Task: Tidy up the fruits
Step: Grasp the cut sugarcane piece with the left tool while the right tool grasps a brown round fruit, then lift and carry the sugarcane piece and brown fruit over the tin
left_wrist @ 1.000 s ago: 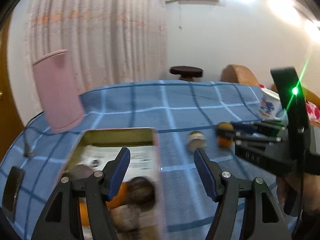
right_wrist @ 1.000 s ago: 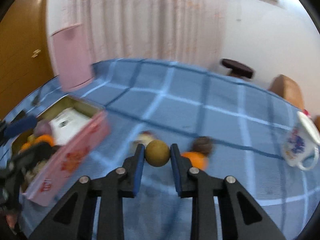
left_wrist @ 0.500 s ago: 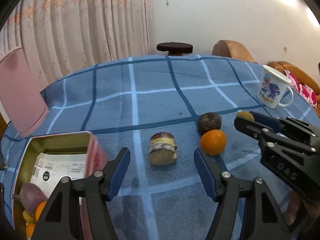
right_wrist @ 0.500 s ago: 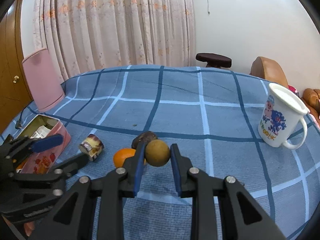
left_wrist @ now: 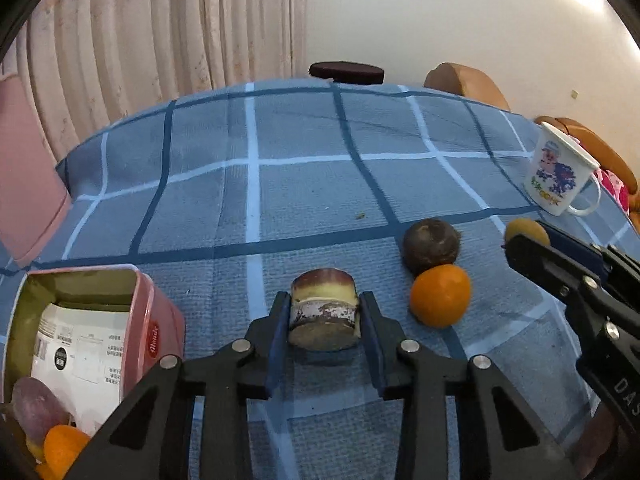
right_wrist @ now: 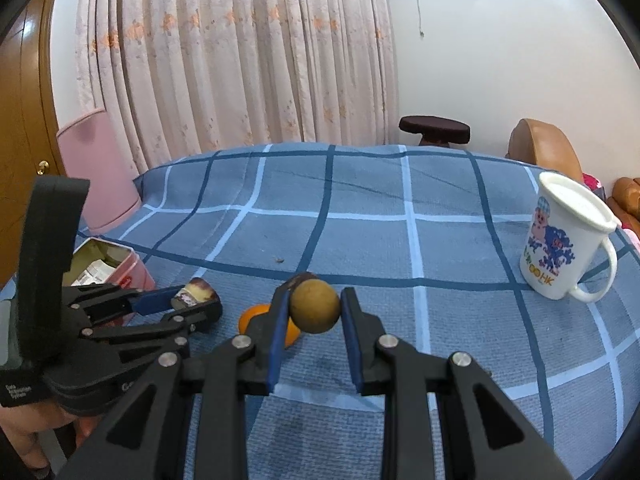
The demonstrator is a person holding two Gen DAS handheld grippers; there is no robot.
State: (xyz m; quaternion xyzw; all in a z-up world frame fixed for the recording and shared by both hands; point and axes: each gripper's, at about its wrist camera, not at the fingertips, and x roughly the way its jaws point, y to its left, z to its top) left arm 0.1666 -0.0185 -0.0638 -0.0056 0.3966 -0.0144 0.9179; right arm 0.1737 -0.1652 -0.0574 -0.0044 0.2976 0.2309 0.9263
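A short cut cylinder with purple skin and yellow flesh (left_wrist: 323,320) lies on the blue checked cloth. My left gripper (left_wrist: 324,304) is closing its jaws around it, and both blue pads touch its sides. My right gripper (right_wrist: 315,300) is shut on a small round brown fruit (right_wrist: 315,307), held just above the cloth. An orange (left_wrist: 440,295) and a dark round fruit (left_wrist: 430,244) lie together between the two grippers. The open pink tin (left_wrist: 160,320) stands at the left with a purple fruit, orange pieces and a printed paper inside.
A white mug with a cartoon print (right_wrist: 560,240) stands at the right of the table. A pink chair back (left_wrist: 24,184) rises behind the left edge. A dark round stool (right_wrist: 434,126) and a brown seat stand beyond the far edge.
My left gripper swung from above the tin to the right, came down over the cut piece and closed its wide jaws onto it. The right gripper kept its hold on the brown fruit.
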